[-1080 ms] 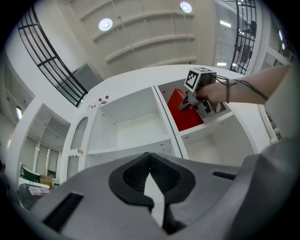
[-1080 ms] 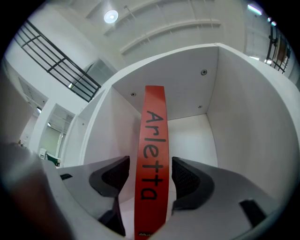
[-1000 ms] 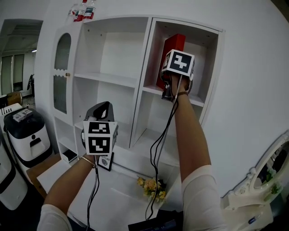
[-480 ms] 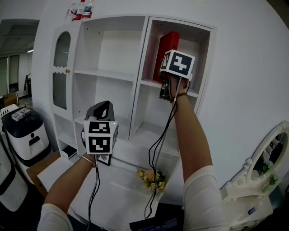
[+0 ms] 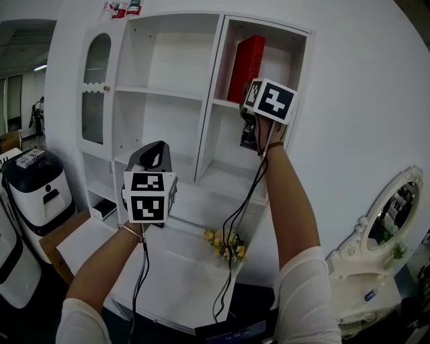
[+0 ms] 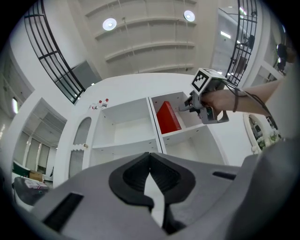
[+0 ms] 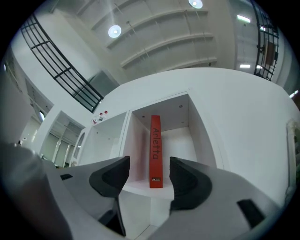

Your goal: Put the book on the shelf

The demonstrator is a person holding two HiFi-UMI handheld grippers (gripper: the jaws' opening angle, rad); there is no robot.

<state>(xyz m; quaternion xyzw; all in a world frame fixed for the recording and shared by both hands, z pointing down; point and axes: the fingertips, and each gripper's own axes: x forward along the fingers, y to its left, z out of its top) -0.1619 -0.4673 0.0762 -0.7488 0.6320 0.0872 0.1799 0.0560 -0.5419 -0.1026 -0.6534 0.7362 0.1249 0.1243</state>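
Red book (image 7: 156, 152) stands upright on the shelf (image 5: 201, 94), in the top right compartment, nearer to the left wall of that compartment than to the right one. Its spine faces outward.

Right gripper (image 7: 149, 176) is held up in front of this compartment with its jaws wide apart. Nothing is between them, and they do not touch the book, which is seen through the gap and well behind it.

Left gripper (image 6: 151, 176) is lower, in front of the middle part of the shelf. Its jaws are closed together, the tips meet, and they hold nothing.

On the spine the word "Arletta" is printed in dark letters, running from top to bottom. A small dark label sits at the foot of the spine, but it is too small to read. Each gripper carries a cube with black and white square markers.

Some small bottles (image 5: 125, 7) with red parts stand on top of the shelf, and yellow flowers (image 5: 225, 243) lie on the white surface below it.
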